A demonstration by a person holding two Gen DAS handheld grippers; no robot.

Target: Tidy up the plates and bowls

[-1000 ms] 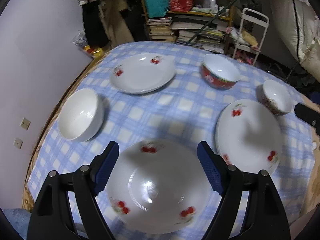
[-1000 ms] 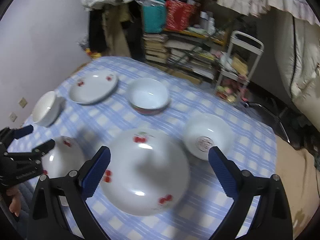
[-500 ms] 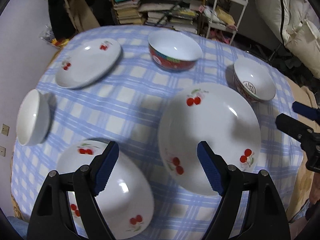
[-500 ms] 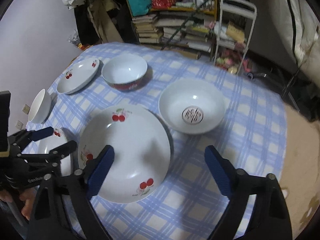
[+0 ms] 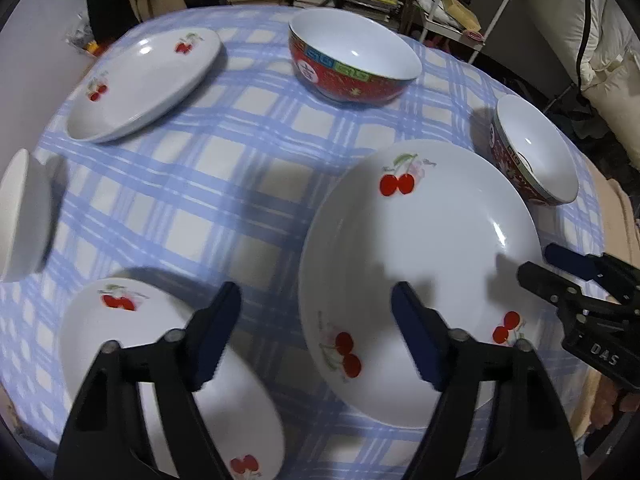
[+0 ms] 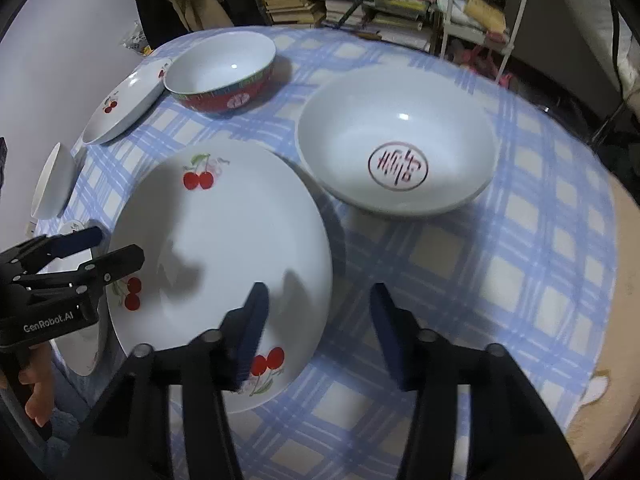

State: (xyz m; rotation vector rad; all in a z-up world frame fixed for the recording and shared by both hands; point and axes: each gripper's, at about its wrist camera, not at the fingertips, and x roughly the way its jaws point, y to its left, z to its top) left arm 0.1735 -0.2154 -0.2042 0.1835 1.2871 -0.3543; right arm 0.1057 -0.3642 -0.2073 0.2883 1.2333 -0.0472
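Both grippers are closing in on the big cherry plate (image 6: 224,248) on the table: right gripper (image 6: 316,332) jaws narrowing astride its rim, left gripper (image 5: 316,336) jaws narrowing, seemingly empty (blurry). Mistimed pinching could tip the plate.

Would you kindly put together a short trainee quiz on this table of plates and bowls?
1. True or false: the bowl with the red emblem inside is stacked on the large cherry plate.
2. How many cherry-printed plates appear in the left wrist view?
3. Which rim do the closing jaws of the right gripper straddle? A) large cherry plate B) red patterned bowl

Key: 1 false, they sit side by side; 2 three; 3 A.
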